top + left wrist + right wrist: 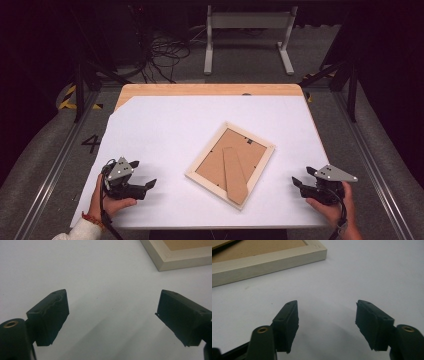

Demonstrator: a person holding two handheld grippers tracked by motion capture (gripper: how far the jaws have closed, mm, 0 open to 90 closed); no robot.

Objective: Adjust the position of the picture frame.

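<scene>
Both gripper views crop the picture frame at their top edge.

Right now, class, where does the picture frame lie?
In the high view, the picture frame lies face down on the white table, between the left gripper and right gripper.

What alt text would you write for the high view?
A wooden picture frame lies face down on a white sheet covering the table. The left gripper and right gripper rest open on either side, apart from it.
</scene>
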